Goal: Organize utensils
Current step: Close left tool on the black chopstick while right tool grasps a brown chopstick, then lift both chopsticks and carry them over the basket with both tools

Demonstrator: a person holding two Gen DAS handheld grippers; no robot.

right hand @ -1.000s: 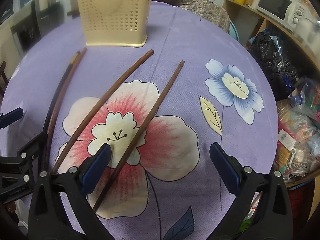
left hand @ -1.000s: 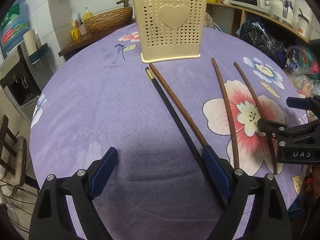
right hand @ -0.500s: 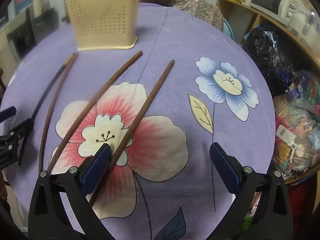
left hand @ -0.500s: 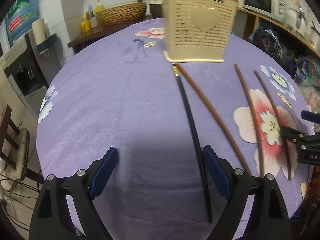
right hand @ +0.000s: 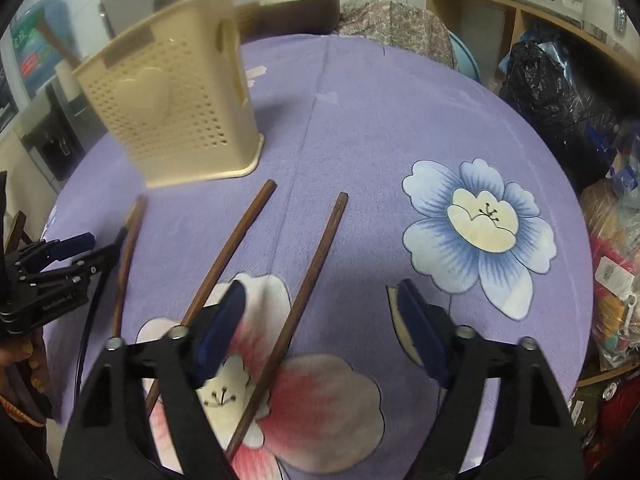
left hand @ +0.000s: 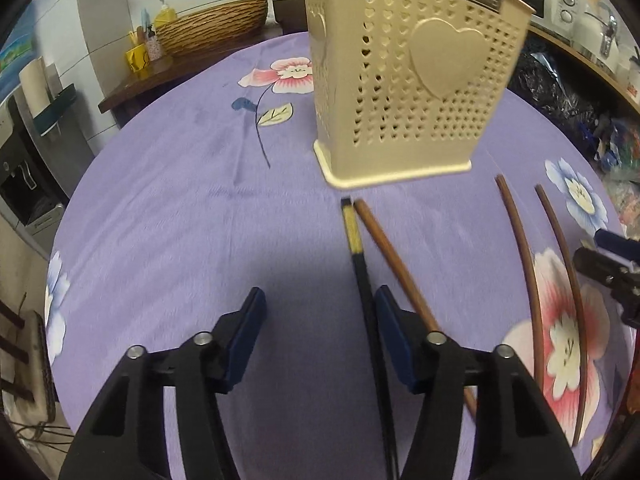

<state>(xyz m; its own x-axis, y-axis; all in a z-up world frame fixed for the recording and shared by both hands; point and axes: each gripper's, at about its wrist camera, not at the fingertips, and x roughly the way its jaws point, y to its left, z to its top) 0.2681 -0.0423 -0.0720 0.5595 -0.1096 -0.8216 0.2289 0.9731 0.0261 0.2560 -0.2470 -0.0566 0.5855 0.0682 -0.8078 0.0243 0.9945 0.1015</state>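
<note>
Both claws have advanced toward the cream utensil holder (left hand: 412, 76), now much larger in each view, and the jaws of both have just been closing. Left wrist view: left claw (left hand: 318, 332) released, jaws partly apart; black chopstick (left hand: 362, 276) with a yellow-banded tip passes just inside the right-hand pad, contact not discernible, its near end cut off by the claw body. Brown chopstick (left hand: 390, 256) lies beside it, lower end hidden behind the right-hand finger. Two further brown chopsticks, one (left hand: 524, 264) and the other (left hand: 568, 280), lie apart on the purple floral worktop (left hand: 172, 208); all tips point at the holder, which stands upright just beyond. Right claw (left hand: 608, 264) enters at the right edge, mostly cut off. Holder top cropped; contents mostly out of frame. Right wrist view: right claw (right hand: 320, 320) released, one brown chopstick (right hand: 310, 276) lying between the spread pads, touching neither; a second (right hand: 228, 252) runs under the left-hand pad, lower part hidden. A third (right hand: 128, 248) lies toward the left claw (right hand: 76, 252), seen at the left edge, with a hand (right hand: 24, 364) partly visible. Holder (right hand: 172, 116) motion-blurred. Black chopstick (right hand: 86, 320) shows only as a thin dark curve.
</note>
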